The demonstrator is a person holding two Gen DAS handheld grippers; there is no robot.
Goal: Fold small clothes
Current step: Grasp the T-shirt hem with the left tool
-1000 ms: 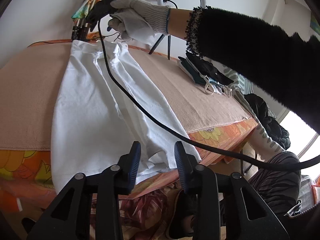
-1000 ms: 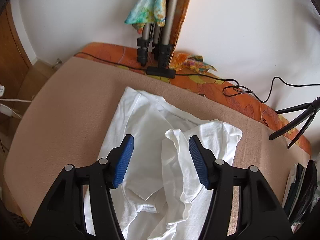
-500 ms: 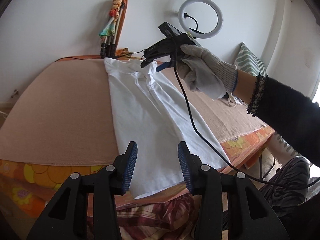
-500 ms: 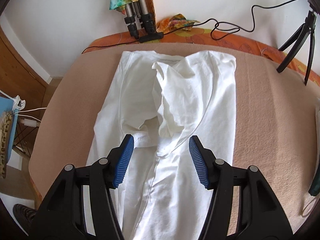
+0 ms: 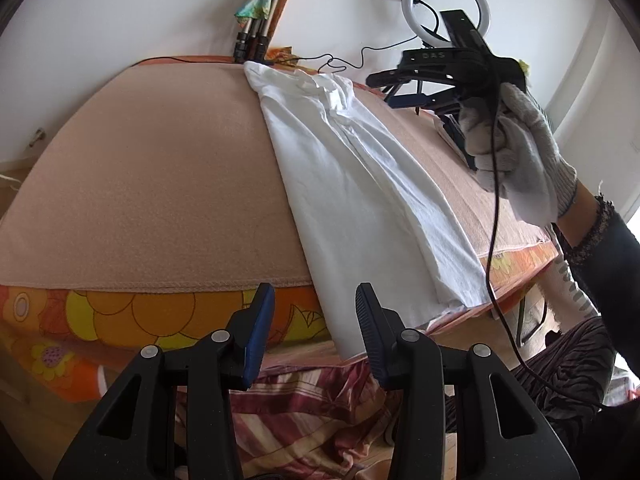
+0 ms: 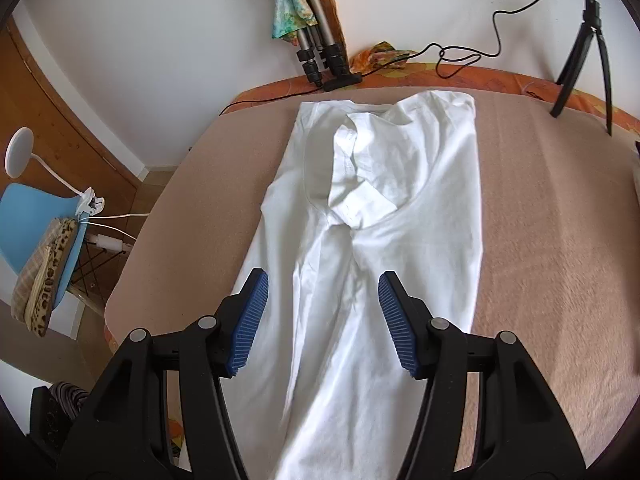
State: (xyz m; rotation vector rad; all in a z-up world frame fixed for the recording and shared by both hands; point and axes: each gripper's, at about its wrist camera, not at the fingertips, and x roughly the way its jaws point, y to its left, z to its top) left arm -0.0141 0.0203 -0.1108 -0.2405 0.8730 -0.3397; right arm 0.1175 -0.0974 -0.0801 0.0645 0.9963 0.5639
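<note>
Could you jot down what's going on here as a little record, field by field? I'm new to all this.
garment: white T-shirt, lying lengthwise on the bed, both sides folded inward
surface: beige blanket over a floral orange sheet
left tool: open, empty, at the bed's near edge
right tool: open, empty, above the shirt
hand: gloved hand holding the right tool
background: ring light, tripod legs
</note>
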